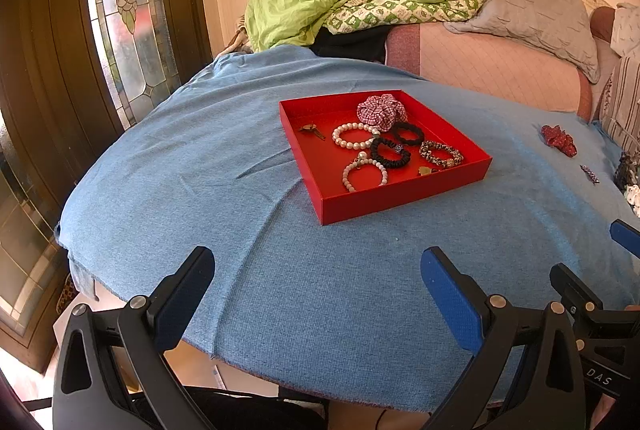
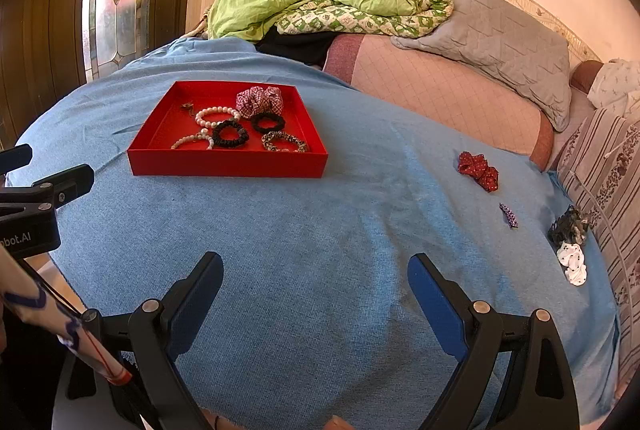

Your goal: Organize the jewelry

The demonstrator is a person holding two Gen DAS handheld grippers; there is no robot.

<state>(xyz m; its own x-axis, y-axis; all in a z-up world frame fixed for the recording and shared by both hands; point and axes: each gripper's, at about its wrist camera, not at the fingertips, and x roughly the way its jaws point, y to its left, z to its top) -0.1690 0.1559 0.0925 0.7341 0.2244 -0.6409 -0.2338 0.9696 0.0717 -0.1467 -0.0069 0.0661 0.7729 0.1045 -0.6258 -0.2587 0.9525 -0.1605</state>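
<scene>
Both grippers are empty, with their fingers wide apart. The left gripper [image 1: 318,270] hangs over the blue cloth [image 1: 320,290], and the red tray [image 1: 400,202] sits straight ahead of it, a bit to its right. The right gripper [image 2: 316,278] sees the tray ahead on its left. The tray already holds pearl bracelets [image 1: 356,135], black hair ties [image 1: 390,152] and a checked scrunchie [image 1: 380,112]. Still out on the cloth, ahead and to the right of the right gripper, are a red scrunchie [image 2: 478,171], a small purple clip [image 2: 508,215], a dark scrunchie [image 2: 568,226] and a white scrunchie [image 2: 573,264]. The scrunchies look soft, light and squishy, so pinching the puffy middle should work. The clip looks small and flat and may slip; I think it should be taken across its thin sides.
</scene>
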